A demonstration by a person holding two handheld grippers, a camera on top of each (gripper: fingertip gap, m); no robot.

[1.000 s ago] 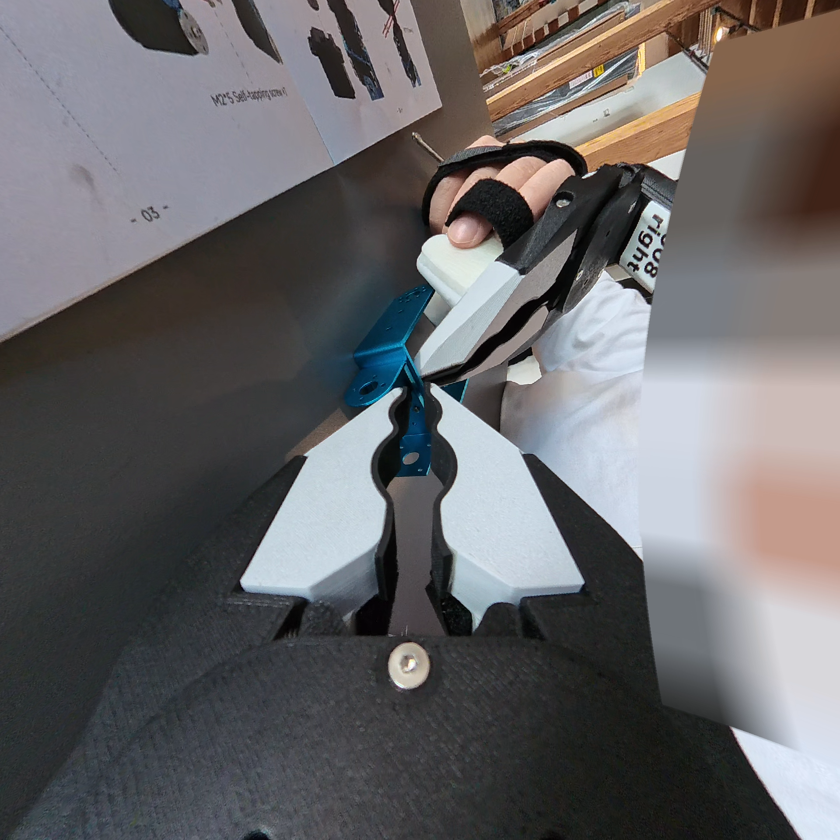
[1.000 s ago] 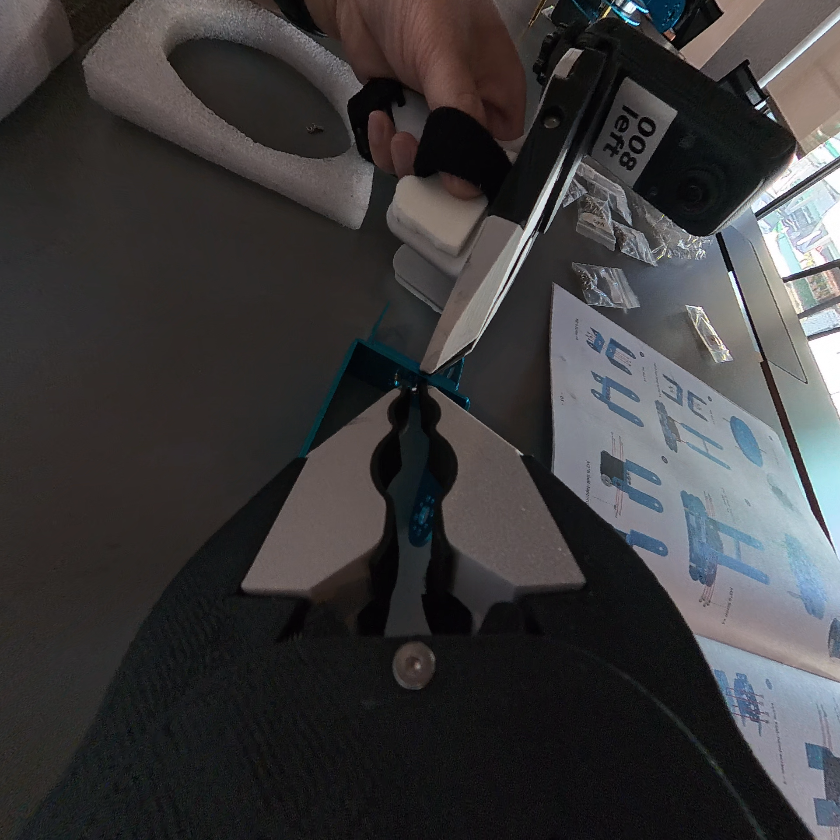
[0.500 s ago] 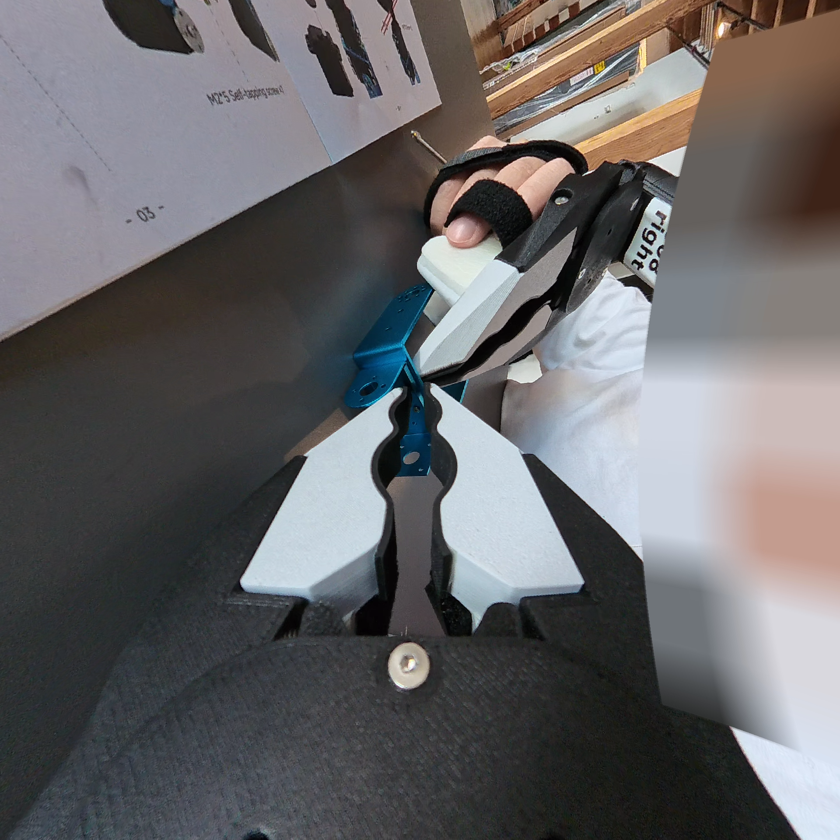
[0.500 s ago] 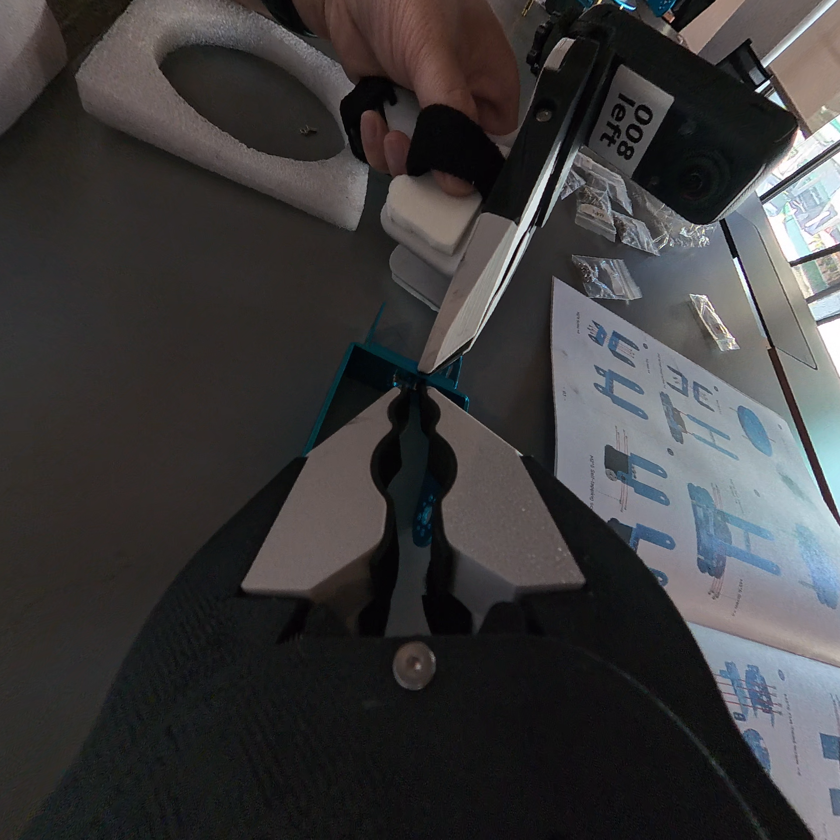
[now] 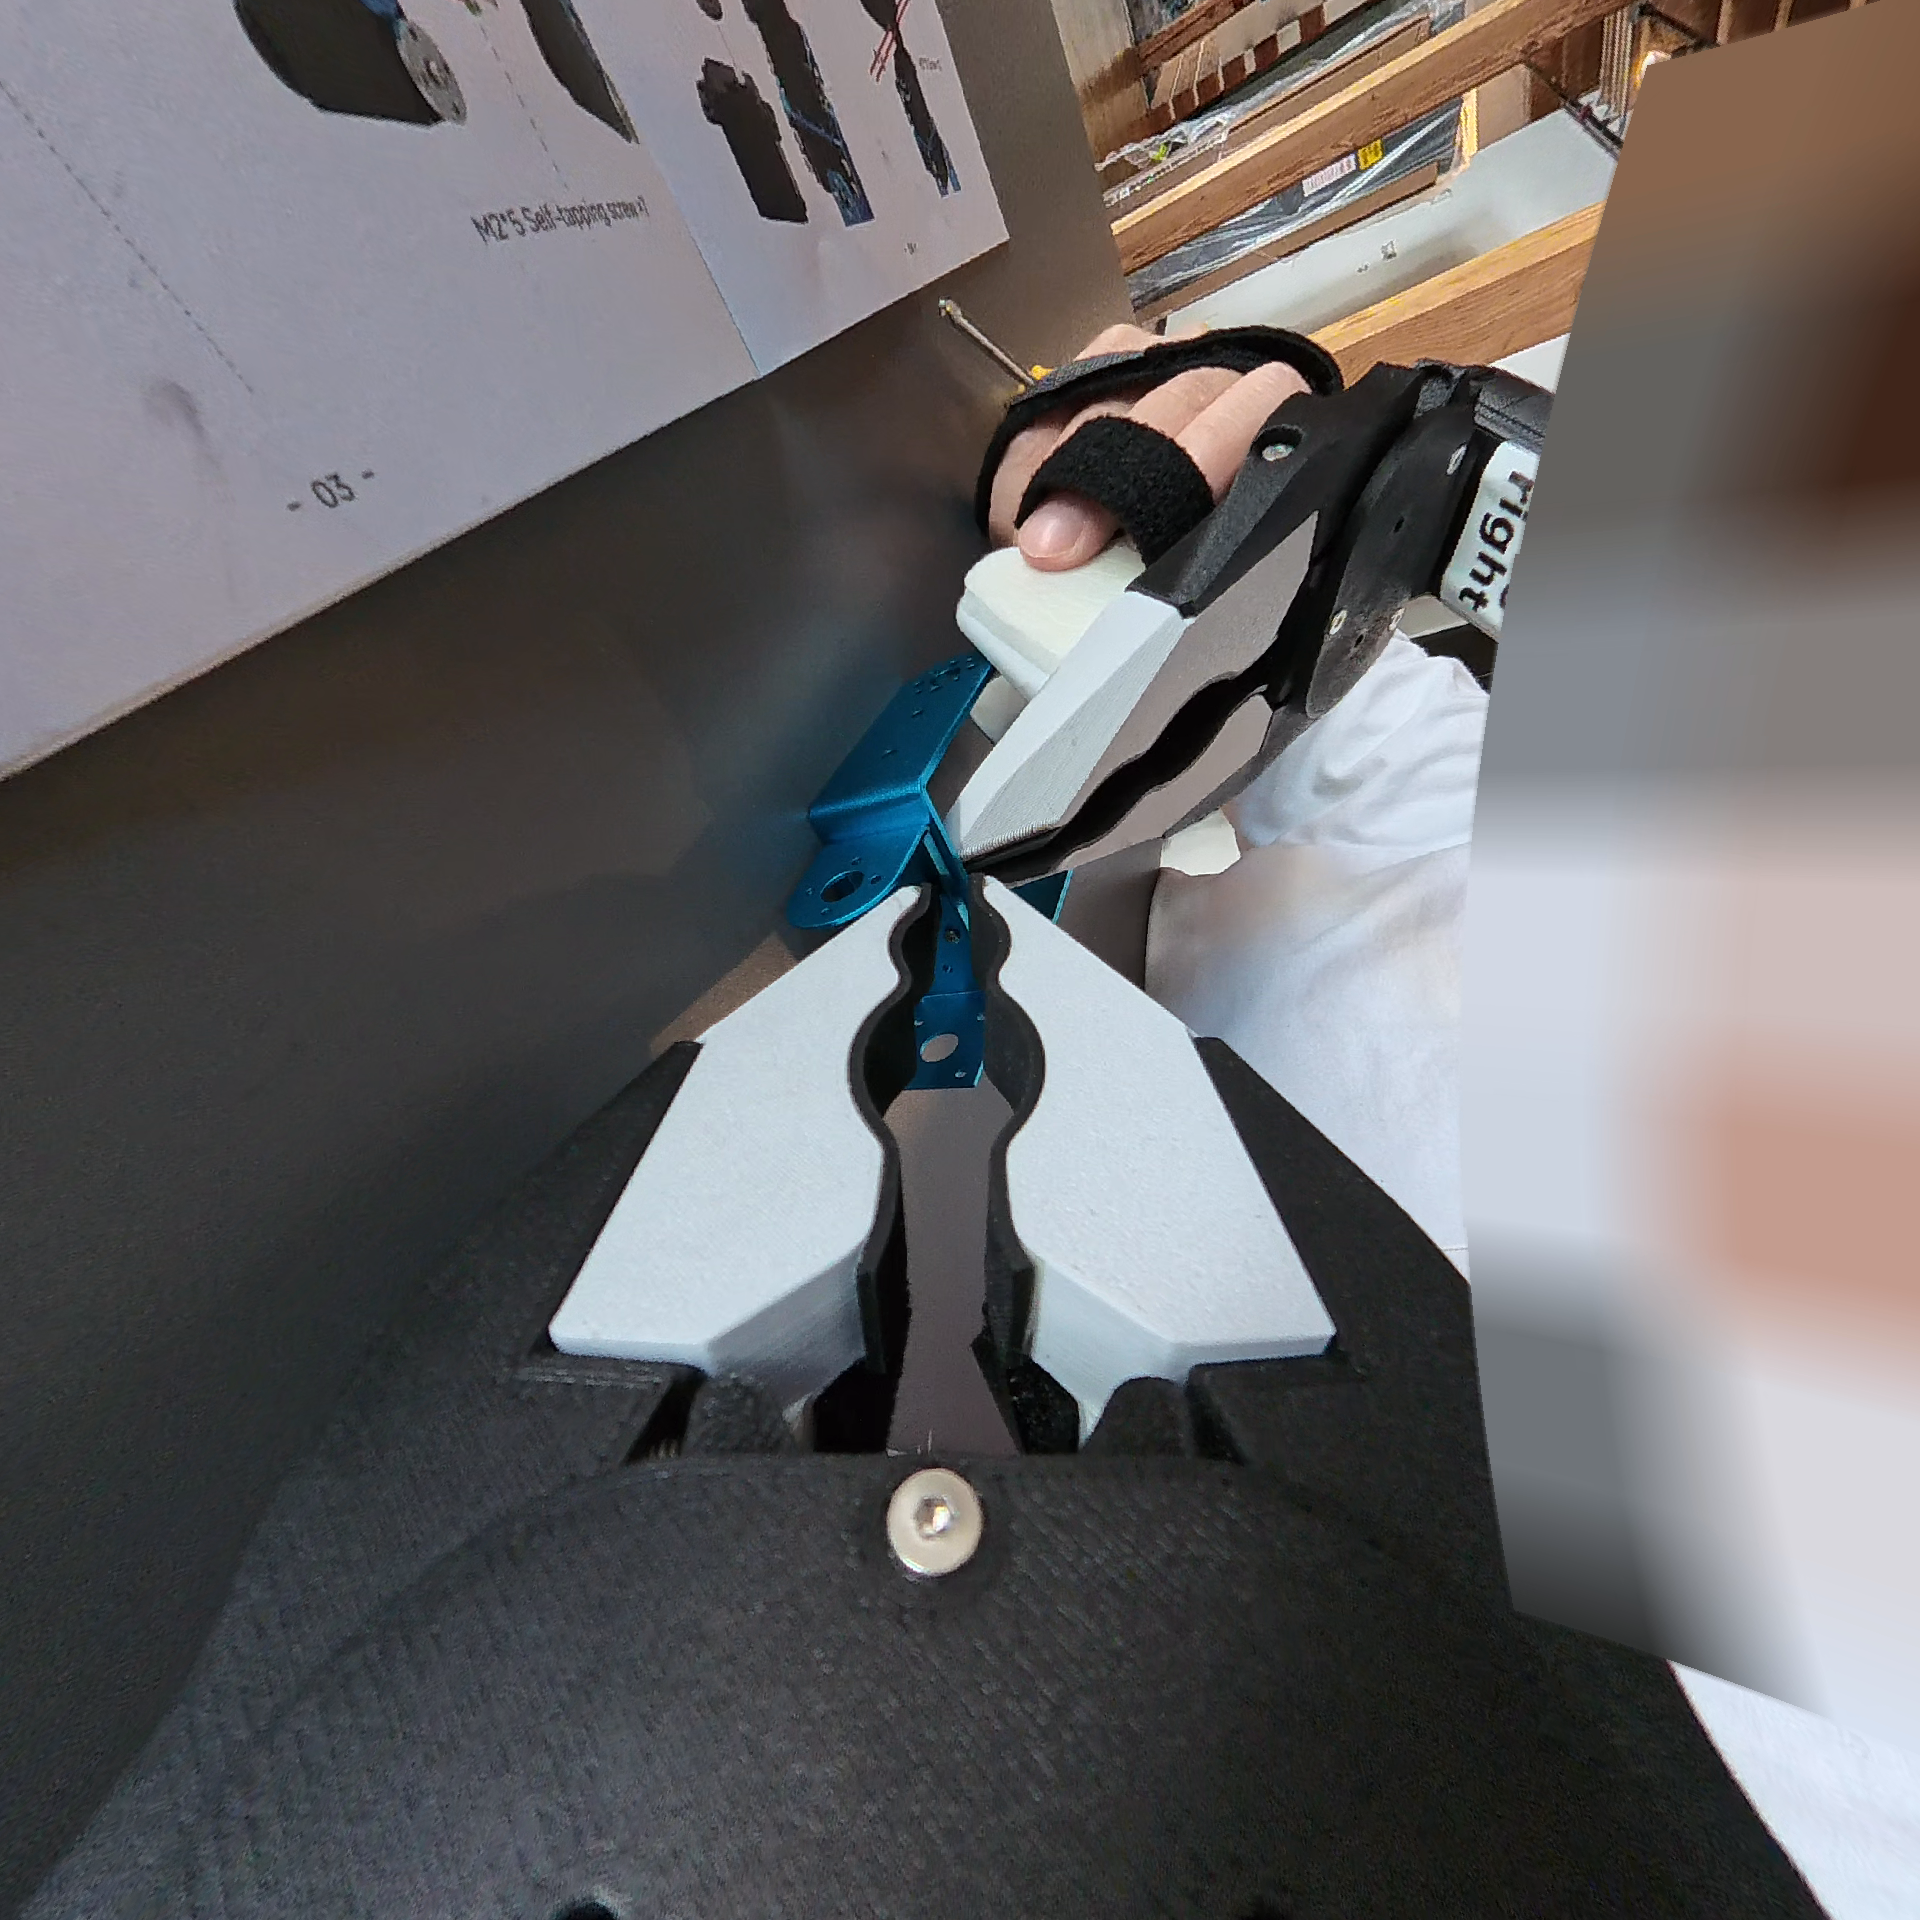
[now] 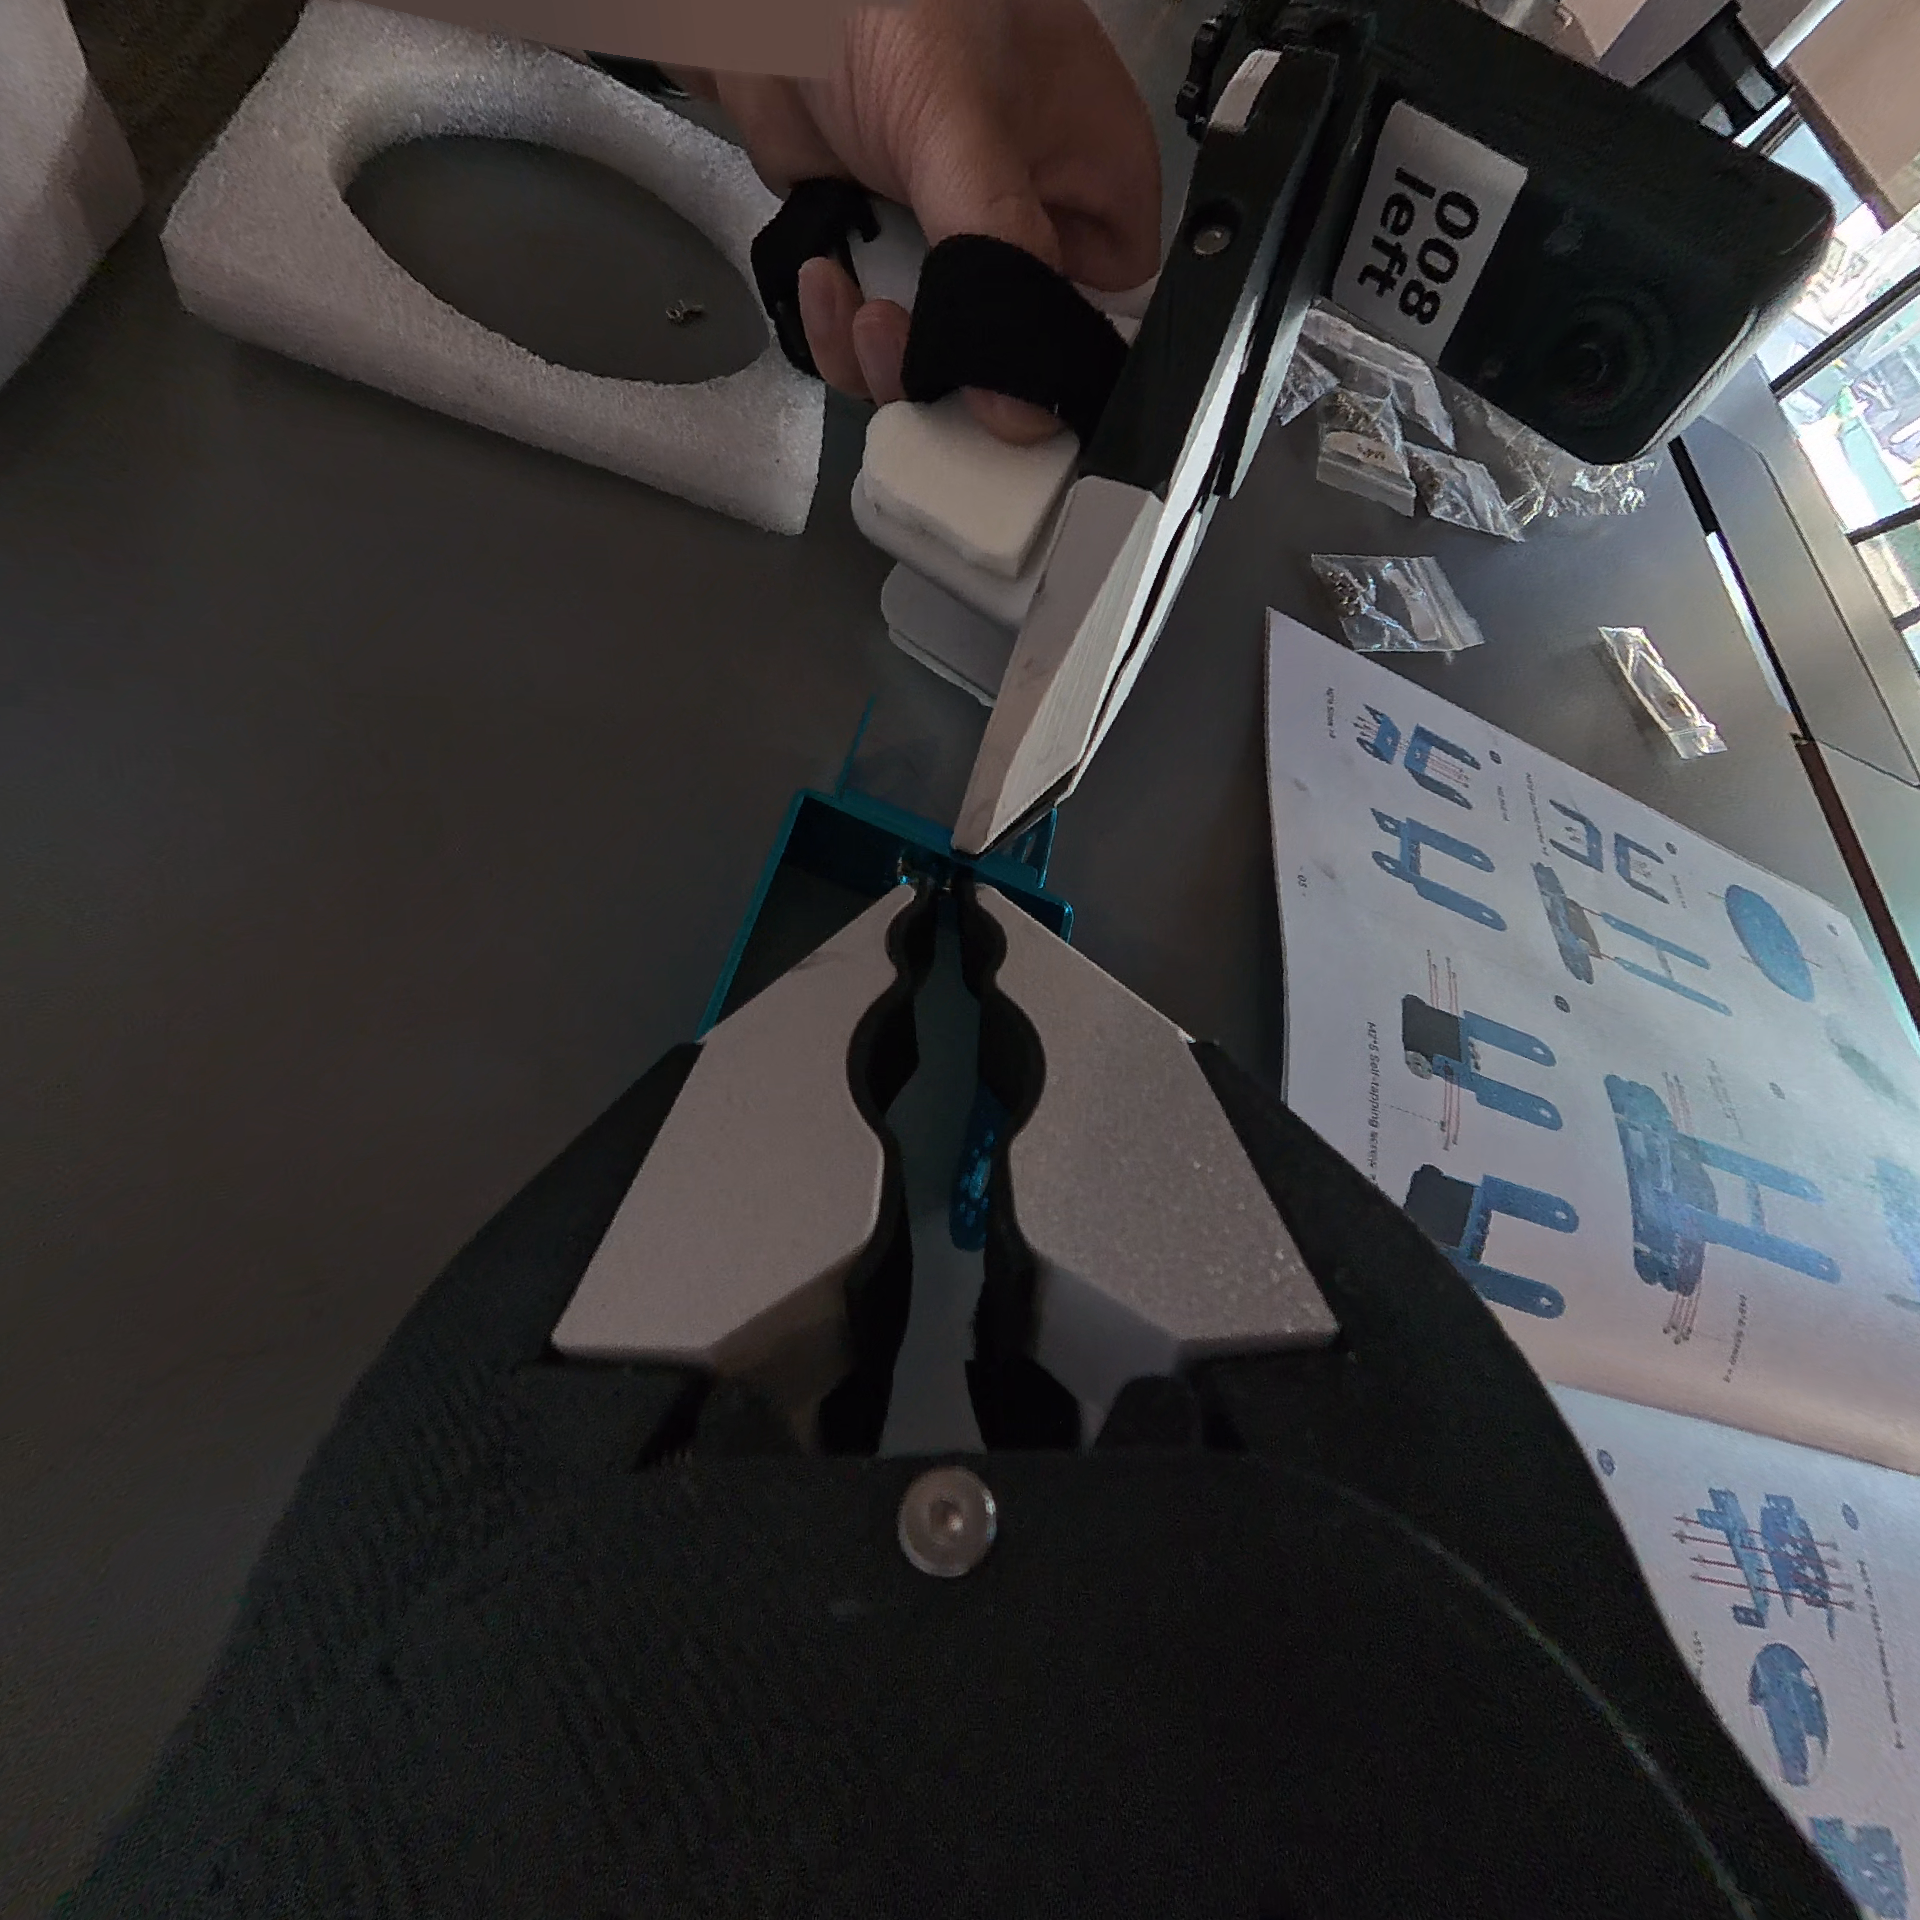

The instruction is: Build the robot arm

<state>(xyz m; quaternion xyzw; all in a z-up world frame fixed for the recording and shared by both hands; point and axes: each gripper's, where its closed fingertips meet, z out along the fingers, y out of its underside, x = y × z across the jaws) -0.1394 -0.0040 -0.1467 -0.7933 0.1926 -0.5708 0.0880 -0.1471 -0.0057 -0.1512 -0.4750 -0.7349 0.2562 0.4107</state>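
A blue metal bracket [image 5: 883, 795] with holes is held just above the dark table between both grippers. My left gripper [image 5: 951, 896] is shut on a narrow blue plate of it [image 5: 948, 1023] that runs back between the fingers. My right gripper [image 6: 940, 894] is shut on the bracket [image 6: 821, 883] from the opposite side, with a holed blue tab [image 6: 977, 1174] showing between its fingers. The two grippers' tips meet almost nose to nose. The right gripper [image 5: 966, 844] shows in the left wrist view, and the left gripper [image 6: 975, 840] in the right wrist view.
A white foam block [image 6: 312, 281] with an oval cut-out lies at the back left, with a small screw [image 6: 681, 309] inside it. Several bags of screws [image 6: 1392, 603] and printed instruction sheets [image 6: 1558, 1039] lie to the right. Another sheet [image 5: 312, 312] and a person's white sleeve [image 5: 1299, 935] flank the left gripper. My two grippers' fingertips are within a few centimetres of each other.
Both grippers stay shut on the blue bracket in the same place. The views have shifted only very slightly.
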